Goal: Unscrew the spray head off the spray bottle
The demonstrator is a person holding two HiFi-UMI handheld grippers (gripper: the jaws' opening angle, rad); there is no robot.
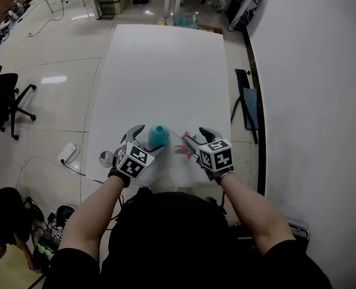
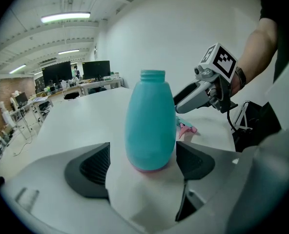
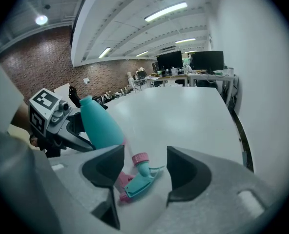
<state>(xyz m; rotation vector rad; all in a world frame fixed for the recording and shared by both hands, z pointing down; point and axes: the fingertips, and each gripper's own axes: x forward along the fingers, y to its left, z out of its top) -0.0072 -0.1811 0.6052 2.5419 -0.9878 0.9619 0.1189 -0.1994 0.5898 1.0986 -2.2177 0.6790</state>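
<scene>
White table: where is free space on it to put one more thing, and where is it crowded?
The white table is bare from the teal bottle up to its far edge, across the full width. Crowded is only the near edge: the bottle, the spray head lying beside it, and the left gripper and right gripper around them.

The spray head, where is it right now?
The spray head lies on the white table between the right gripper's open jaws, just right of the teal bottle in the head view.
</scene>
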